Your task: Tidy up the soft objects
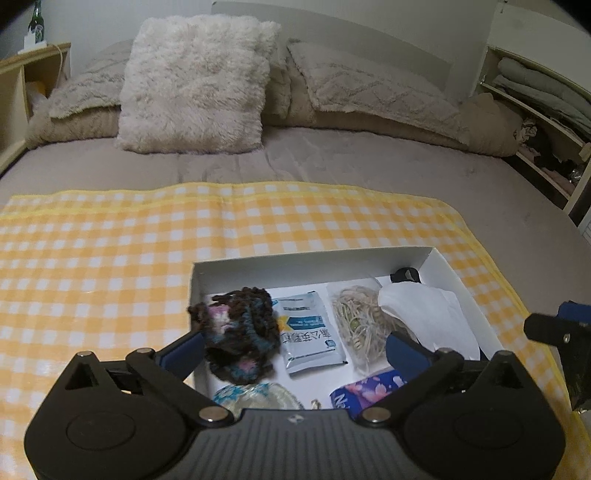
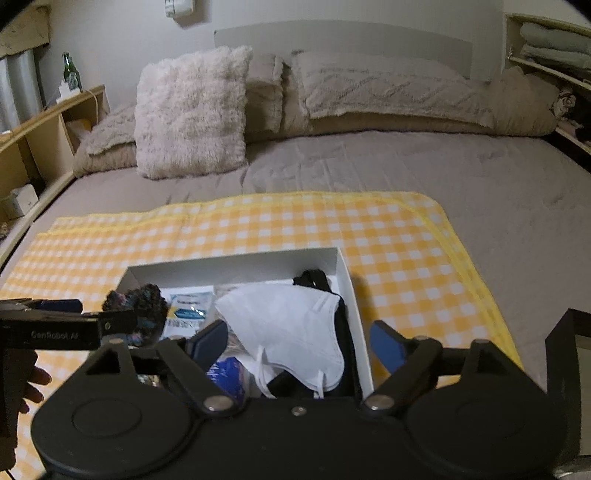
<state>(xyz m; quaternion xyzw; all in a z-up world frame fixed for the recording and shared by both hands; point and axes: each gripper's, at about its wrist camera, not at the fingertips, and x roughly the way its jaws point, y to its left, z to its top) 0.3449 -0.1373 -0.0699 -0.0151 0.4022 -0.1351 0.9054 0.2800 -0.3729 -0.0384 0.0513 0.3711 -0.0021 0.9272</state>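
A white cardboard box (image 1: pixel 314 256) sits on a yellow checked cloth (image 1: pixel 110 240) on the bed. It holds a dark knitted scrunchie (image 1: pixel 240 332), a blue-white sachet (image 1: pixel 308 332), a bag of beige strands (image 1: pixel 356 325), a white face mask (image 1: pixel 424 314) and a purple tissue pack (image 1: pixel 369 391). My left gripper (image 1: pixel 295 349) is open above the box, its left finger touching the scrunchie. My right gripper (image 2: pixel 297 343) is open over the mask (image 2: pixel 291 325) in the box (image 2: pixel 236 264).
A fluffy white cushion (image 1: pixel 195 85) and beige pillows (image 1: pixel 369 88) lie at the head of the bed. Wooden shelves (image 1: pixel 22 85) with a green bottle (image 1: pixel 36 22) stand left; shelves with folded linen (image 1: pixel 535 85) stand right. A dark object (image 2: pixel 569 369) is at my right.
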